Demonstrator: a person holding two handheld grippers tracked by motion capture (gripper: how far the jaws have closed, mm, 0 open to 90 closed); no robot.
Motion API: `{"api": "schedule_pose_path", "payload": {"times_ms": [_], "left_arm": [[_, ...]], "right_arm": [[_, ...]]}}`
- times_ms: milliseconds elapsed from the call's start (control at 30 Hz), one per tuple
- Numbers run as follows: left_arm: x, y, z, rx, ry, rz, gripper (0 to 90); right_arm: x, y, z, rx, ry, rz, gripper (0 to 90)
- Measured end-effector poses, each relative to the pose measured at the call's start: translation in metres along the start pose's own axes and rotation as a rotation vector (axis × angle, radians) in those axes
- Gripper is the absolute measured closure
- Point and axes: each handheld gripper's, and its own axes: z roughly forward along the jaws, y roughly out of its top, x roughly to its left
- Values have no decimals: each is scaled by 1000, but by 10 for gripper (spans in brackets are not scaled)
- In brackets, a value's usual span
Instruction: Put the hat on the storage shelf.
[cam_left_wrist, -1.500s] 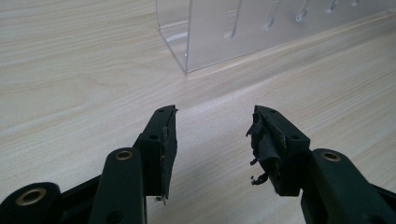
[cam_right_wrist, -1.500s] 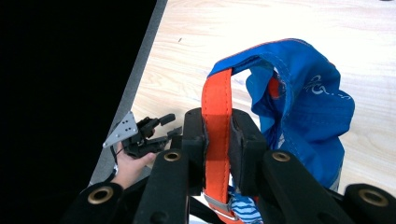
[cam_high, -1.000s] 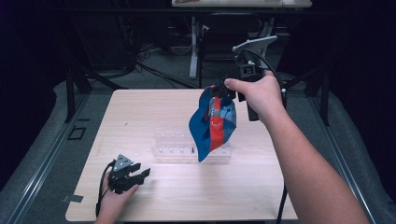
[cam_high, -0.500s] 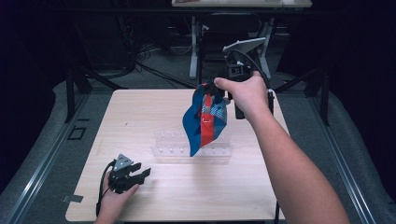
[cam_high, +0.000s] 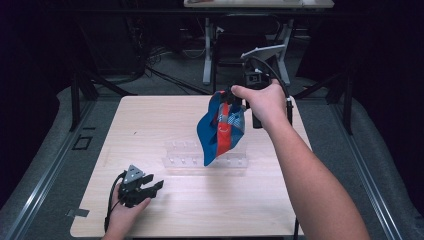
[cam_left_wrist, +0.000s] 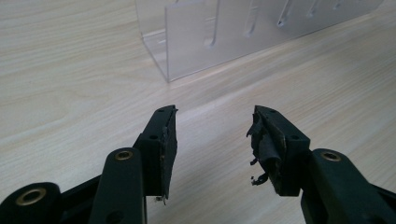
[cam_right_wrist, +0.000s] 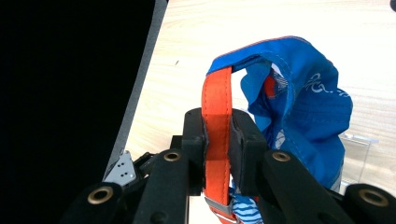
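A blue fabric bag (cam_high: 219, 131) with an orange strap (cam_high: 224, 135) hangs in the air over the middle of the table. My right gripper (cam_high: 230, 96) is shut on that strap at the bag's top. In the right gripper view the orange strap (cam_right_wrist: 217, 130) is pinched flat between the jaws of my right gripper (cam_right_wrist: 217, 140), and the blue bag (cam_right_wrist: 303, 121) droops beyond them. Below the bag a clear plastic rack (cam_high: 207, 159) stands on the table. My left gripper (cam_high: 150, 189) rests near the front left corner, open and holding nothing (cam_left_wrist: 212, 140).
The wooden table (cam_high: 150, 125) has bare room left of the rack and along its front. The clear rack (cam_left_wrist: 219, 37) stands a short way ahead of my left gripper. Dark floor, cables and stand legs lie beyond the far edge.
My right hand has shifted slightly left with the bag hanging from it. The left gripper has stayed put.
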Motion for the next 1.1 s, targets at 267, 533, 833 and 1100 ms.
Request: {"api": "schedule_pose_path", "payload": {"times_ms": [267,533,833,1100], "left_arm": [[-16,19,-4,-49,-23,41,515],[-48,49,10,-83,-67,130,543],[-77,73,22,-105,-117,187,570],[-100,87,29,-124,-116,244,571]], "right_arm": [[-3,-1,-2,4,7,-8,774],[-1,-3,-3,9,7,-13,774],[-1,-3,-3,20,17,-16,774],[-1,-4,-3,20,17,-19,774]]}}
